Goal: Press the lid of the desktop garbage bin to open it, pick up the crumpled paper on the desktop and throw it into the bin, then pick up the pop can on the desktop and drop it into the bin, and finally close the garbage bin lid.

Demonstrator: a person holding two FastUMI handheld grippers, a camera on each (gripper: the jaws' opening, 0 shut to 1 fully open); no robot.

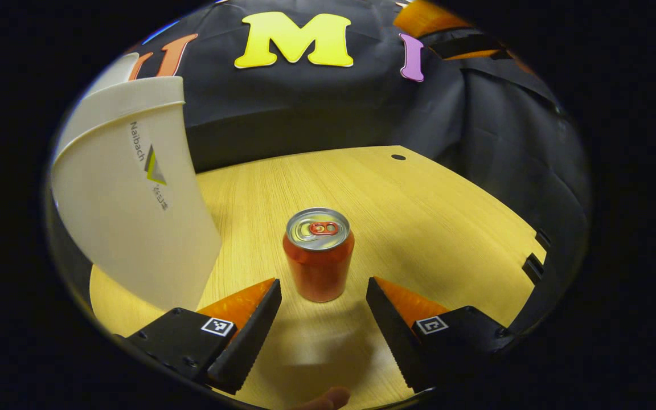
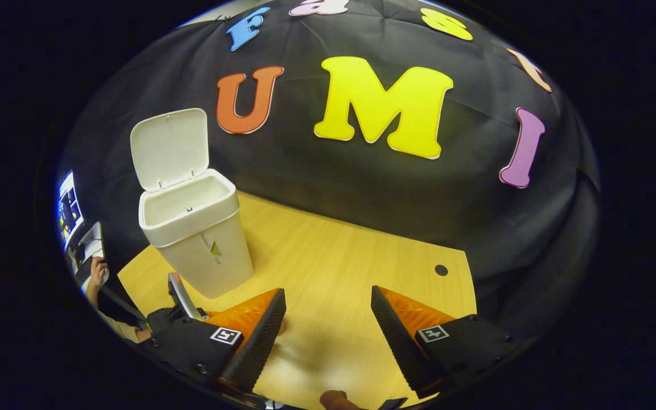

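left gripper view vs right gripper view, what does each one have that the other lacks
Left gripper view: the can standing upright on the table, in line with the open left gripper, not yet between its fingers.

Right gripper view: the bin's raised lid and open mouth, with a hand at the left edge, beyond the open right gripper.

Both: the white bin, the table and the hole in it.

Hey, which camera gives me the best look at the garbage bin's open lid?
The right gripper view. There the white garbage bin shows whole, with its lid flipped up and the opening visible. In the left gripper view the bin is close and cropped: side wall and rim.
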